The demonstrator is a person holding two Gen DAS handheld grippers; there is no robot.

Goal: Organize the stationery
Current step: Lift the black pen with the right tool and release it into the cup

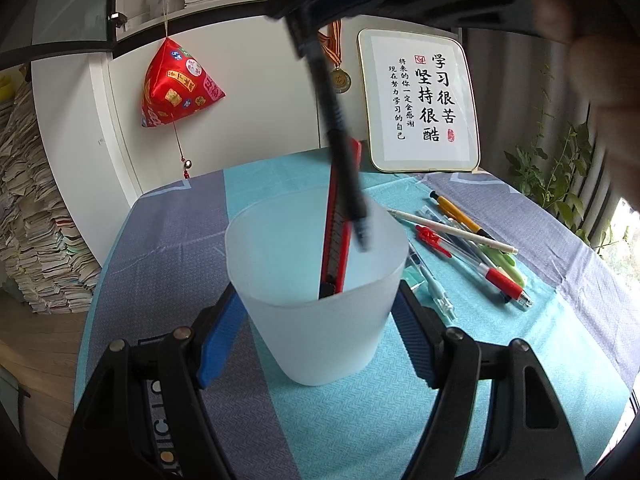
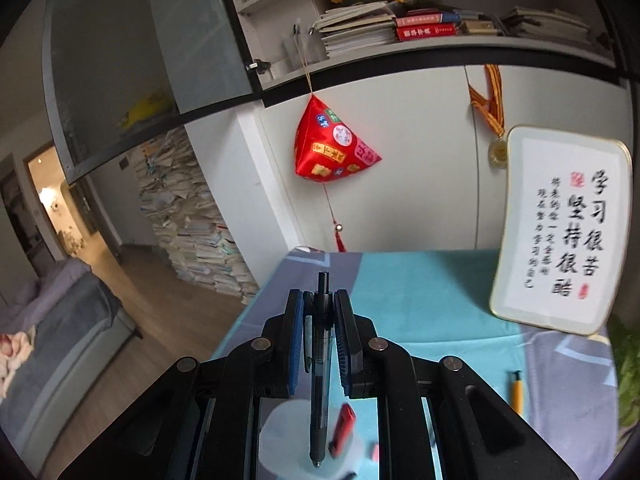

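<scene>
On the table [image 1: 168,240], under a blue and grey cloth, a frosted cup [image 1: 316,300] stands as the landmark. Behind the cup, a framed calligraphy board [image 1: 420,100] leans on the wall. The left gripper [image 1: 316,320] pinches the cup from both sides. Above the cup, the right gripper [image 2: 318,320] is pressed together on a black pen [image 1: 344,152], tip pointing down over the cup's mouth. Inside the cup a red cutter [image 1: 338,232] leans against the far rim. Right of the cup lies a loose heap of pens [image 1: 468,248].
</scene>
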